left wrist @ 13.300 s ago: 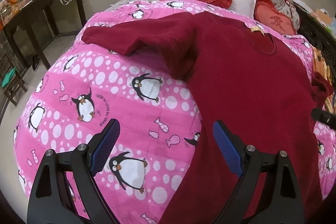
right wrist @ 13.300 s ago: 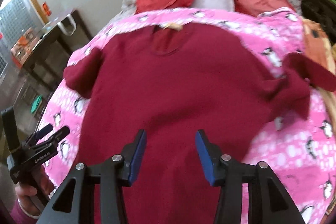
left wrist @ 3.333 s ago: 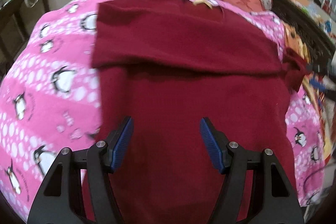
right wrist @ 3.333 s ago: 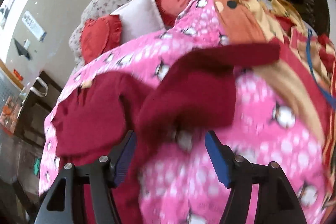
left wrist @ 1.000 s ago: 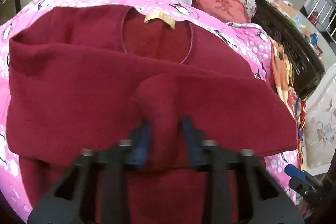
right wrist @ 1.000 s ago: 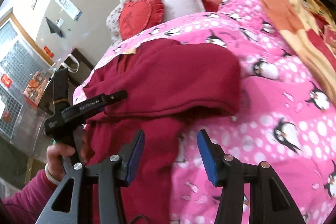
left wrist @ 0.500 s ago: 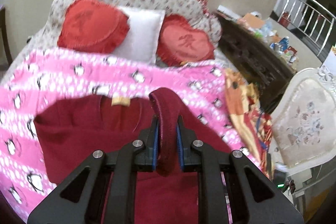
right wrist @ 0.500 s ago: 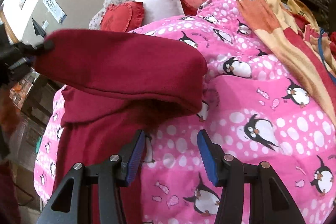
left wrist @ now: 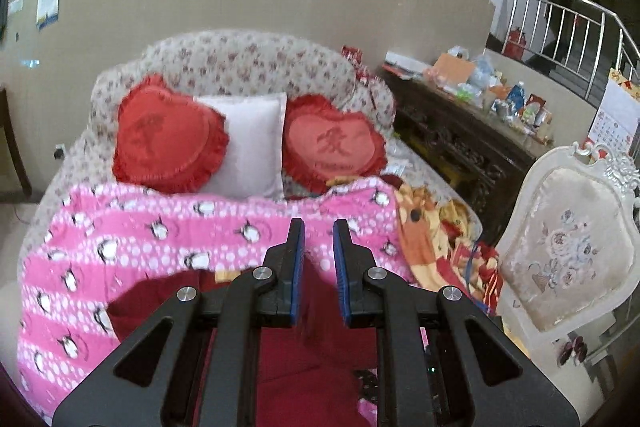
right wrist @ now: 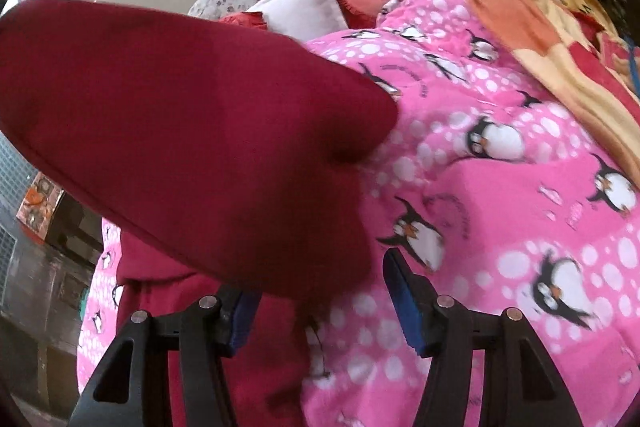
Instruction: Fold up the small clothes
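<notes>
Penguin quilt (right wrist: pixel 500 187) under lifted red sweater (right wrist: pixel 180 115)

The bed (left wrist: pixel 60 183) has a rounded floral headboard, far beyond the left tongs (left wrist: pixel 318 267). Against it lean two red heart cushions (left wrist: pixel 168 143) with a white pillow (left wrist: pixel 248 147) between them. A pink penguin quilt (left wrist: pixel 132 239) covers the mattress, under and ahead of both tongs. On the quilt lies a dark red garment (left wrist: pixel 152 303), partly lifted before the right tongs (right wrist: pixel 320 303). An orange patterned blanket (left wrist: pixel 424 239) lies right of the left tongs.
</notes>
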Action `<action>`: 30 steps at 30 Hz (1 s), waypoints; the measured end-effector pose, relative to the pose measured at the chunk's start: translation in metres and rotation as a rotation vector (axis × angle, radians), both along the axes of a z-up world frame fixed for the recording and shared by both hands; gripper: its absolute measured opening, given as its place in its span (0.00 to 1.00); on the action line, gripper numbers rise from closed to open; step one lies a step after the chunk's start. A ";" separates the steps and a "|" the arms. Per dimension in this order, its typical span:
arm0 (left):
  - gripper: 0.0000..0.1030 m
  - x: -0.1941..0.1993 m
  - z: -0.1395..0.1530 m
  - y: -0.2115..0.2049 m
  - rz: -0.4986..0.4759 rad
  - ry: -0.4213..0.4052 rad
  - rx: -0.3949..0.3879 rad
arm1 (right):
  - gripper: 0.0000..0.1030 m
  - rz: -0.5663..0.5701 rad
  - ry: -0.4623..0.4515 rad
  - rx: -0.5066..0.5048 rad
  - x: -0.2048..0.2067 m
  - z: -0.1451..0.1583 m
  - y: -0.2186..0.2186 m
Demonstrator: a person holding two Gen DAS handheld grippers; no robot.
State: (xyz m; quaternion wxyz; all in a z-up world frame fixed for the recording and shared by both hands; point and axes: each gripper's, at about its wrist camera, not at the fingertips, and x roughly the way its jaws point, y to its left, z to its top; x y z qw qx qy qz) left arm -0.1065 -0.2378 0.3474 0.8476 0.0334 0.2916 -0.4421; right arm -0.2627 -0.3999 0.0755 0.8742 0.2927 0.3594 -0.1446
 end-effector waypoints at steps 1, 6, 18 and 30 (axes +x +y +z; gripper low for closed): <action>0.13 0.001 0.004 0.002 0.006 -0.012 -0.001 | 0.55 -0.004 -0.004 -0.028 0.002 0.001 0.000; 0.13 0.030 -0.008 0.023 0.080 0.016 0.013 | 0.40 -0.086 -0.053 -0.057 -0.011 0.008 -0.017; 0.52 0.068 -0.202 0.023 0.150 0.283 0.260 | 0.48 -0.006 0.018 0.004 -0.015 -0.009 -0.011; 0.53 0.080 -0.296 -0.006 0.215 0.332 0.316 | 0.50 0.013 0.022 0.037 -0.012 -0.018 -0.015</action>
